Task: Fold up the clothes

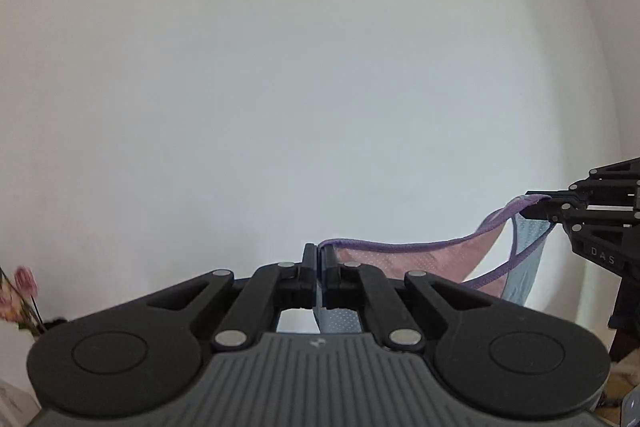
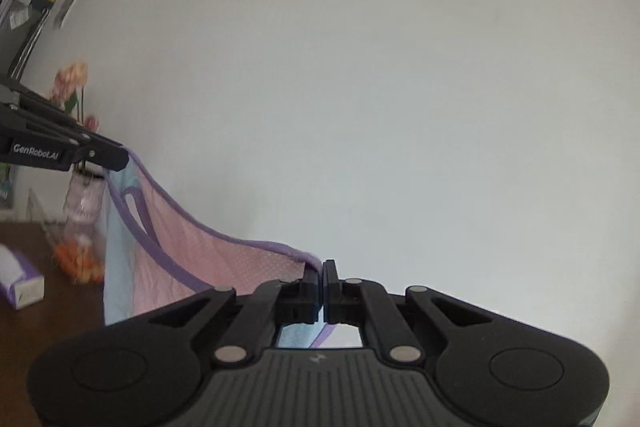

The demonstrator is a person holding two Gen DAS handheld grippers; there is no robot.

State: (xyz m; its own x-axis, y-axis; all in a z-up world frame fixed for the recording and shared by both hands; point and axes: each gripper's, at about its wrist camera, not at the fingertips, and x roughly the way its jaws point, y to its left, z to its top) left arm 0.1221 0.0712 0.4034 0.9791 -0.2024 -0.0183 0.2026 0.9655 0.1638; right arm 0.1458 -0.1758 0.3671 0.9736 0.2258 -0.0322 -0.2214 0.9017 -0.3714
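— Vase [image 2: 83, 197] stood at the left edge of the right wrist view, on the brown table [image 2: 48, 311], with pink flowers [image 2: 71, 83] standing up out of it; blur hid any more of its contents. A purple-and-white box [image 2: 20, 285] lay near it, lower left.

— And the garment [image 2: 188, 259]?

— It hung in the air in front of the white wall [image 2: 400, 87], clear of the table. Pink and pale blue mesh with purple trim, its long axis running across from one tong to the other, sagging in the middle, the blue part drooping downward.

— The tongs?

— Left gripper [image 1: 319, 259] was pressed together, pinching one end of the cloth at lower centre of its own view. Right gripper [image 2: 322, 273] was likewise clamped on the other end, fabric trailing down between its fingers.
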